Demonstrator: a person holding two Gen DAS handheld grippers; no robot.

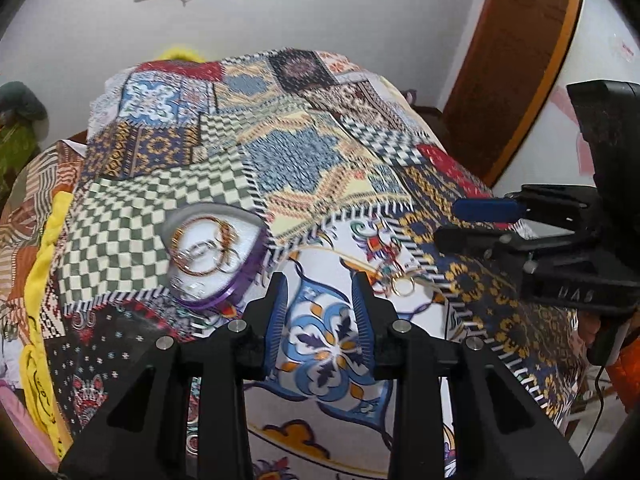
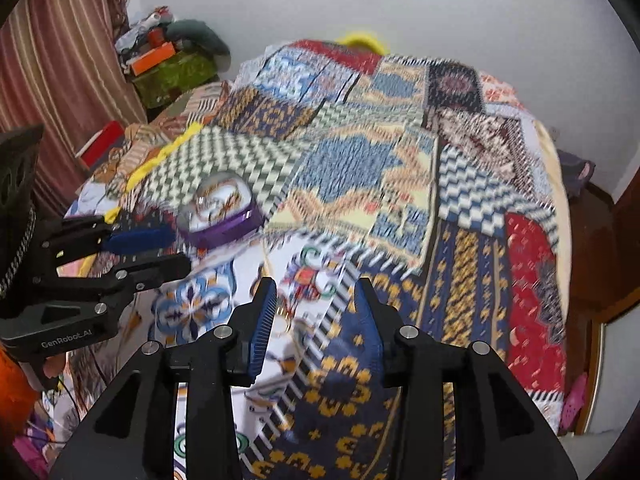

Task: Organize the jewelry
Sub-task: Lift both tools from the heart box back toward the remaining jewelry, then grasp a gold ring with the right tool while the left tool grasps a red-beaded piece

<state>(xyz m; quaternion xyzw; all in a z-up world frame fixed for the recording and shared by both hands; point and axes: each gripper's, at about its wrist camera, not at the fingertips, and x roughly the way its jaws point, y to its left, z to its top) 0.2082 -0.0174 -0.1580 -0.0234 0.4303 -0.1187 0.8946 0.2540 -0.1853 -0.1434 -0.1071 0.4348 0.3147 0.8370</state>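
Observation:
A purple heart-shaped jewelry box (image 1: 218, 256) lies open on the patchwork bedspread (image 1: 304, 160), with several bangles and rings on its white lining. It also shows in the right wrist view (image 2: 222, 210). A loose gold ring with earrings (image 1: 402, 282) lies on the spread just right of my left gripper's right finger; it shows faintly in the right wrist view (image 2: 286, 314). My left gripper (image 1: 320, 296) is open and empty, just right of the box. My right gripper (image 2: 316, 304) is open and empty above the spread, near the loose ring.
The bed fills both views. A yellow cloth (image 1: 44, 264) runs along its left edge. A pile of boxes and clothes (image 2: 168, 60) stands by the curtain (image 2: 60, 80) at the far left. A wooden door (image 1: 516, 60) is at the right.

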